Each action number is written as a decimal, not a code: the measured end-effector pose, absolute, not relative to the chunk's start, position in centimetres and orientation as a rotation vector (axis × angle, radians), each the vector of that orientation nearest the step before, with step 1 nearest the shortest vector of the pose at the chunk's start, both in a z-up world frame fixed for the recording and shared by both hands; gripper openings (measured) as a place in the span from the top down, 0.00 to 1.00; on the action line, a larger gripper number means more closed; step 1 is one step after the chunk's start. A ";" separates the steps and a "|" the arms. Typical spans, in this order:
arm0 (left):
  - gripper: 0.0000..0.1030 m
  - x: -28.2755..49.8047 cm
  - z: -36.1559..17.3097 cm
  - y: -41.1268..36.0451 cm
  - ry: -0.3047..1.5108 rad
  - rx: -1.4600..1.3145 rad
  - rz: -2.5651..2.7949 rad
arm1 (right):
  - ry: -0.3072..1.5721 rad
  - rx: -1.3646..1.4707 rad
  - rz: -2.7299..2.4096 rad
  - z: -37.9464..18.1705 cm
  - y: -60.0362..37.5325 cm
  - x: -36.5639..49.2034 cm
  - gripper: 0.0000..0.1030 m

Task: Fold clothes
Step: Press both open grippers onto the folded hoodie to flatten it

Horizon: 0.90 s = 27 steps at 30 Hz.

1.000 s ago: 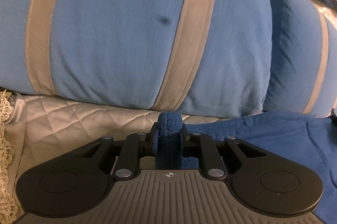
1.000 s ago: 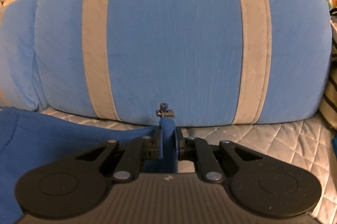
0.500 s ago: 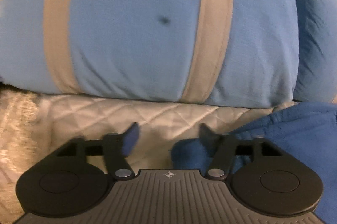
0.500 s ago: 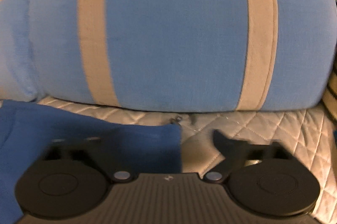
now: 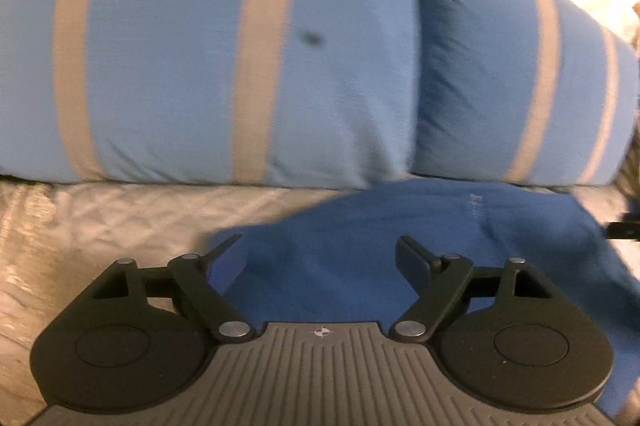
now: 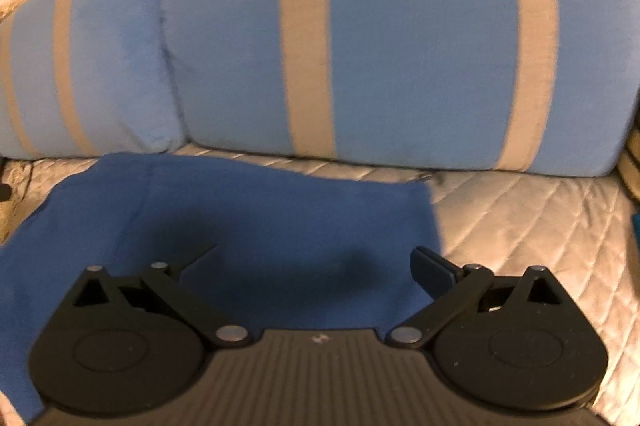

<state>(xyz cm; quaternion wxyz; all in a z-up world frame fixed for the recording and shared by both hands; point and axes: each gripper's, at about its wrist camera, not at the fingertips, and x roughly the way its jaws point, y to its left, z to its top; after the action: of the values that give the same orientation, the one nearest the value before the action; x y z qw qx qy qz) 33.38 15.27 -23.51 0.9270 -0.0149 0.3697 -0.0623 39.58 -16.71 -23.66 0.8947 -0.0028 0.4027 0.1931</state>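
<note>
From the left wrist, the left gripper (image 5: 320, 258) hangs with its jaws spread wide and nothing between them. The blue garment (image 5: 420, 250) lies flat on the quilted bedspread (image 5: 100, 222), under and ahead of the jaws, mostly to their right. Two striped pillows (image 5: 224, 58) stand beyond.

From the right wrist, the right gripper (image 6: 316, 262) is likewise released, empty. The garment (image 6: 240, 218) spreads beneath and to the left of its jaws; its edge ends just by the right finger, with bare quilt (image 6: 520, 218) past that.

This looks like a pause between folds. Next, each gripper probably needs a fresh pinch on an edge or corner, low enough to catch the cloth but not the quilt.
</note>
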 end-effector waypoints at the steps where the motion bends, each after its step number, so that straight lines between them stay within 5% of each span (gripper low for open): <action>1: 0.20 33.5 -23.6 14.3 0.761 -0.026 -0.139 | 0.837 -0.001 0.403 -23.6 -16.0 39.5 0.00; 11: 0.19 40.1 -31.1 9.9 0.858 -0.093 -0.025 | 0.840 0.006 0.403 -26.6 -8.1 43.0 0.00; 15: 0.00 41.6 -33.5 10.7 0.876 -0.137 -0.007 | 0.877 -0.018 0.350 -29.3 -6.9 44.9 0.00; 27: 0.00 41.8 -33.7 10.7 0.844 -0.131 -0.009 | 0.894 -0.022 0.352 -31.0 -6.7 45.5 0.00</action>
<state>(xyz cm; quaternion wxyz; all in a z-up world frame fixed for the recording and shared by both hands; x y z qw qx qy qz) 41.80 10.67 -33.74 0.9102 -0.0636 0.4092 -0.0041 45.50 -6.73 -31.03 0.8868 -0.0105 0.4298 0.1695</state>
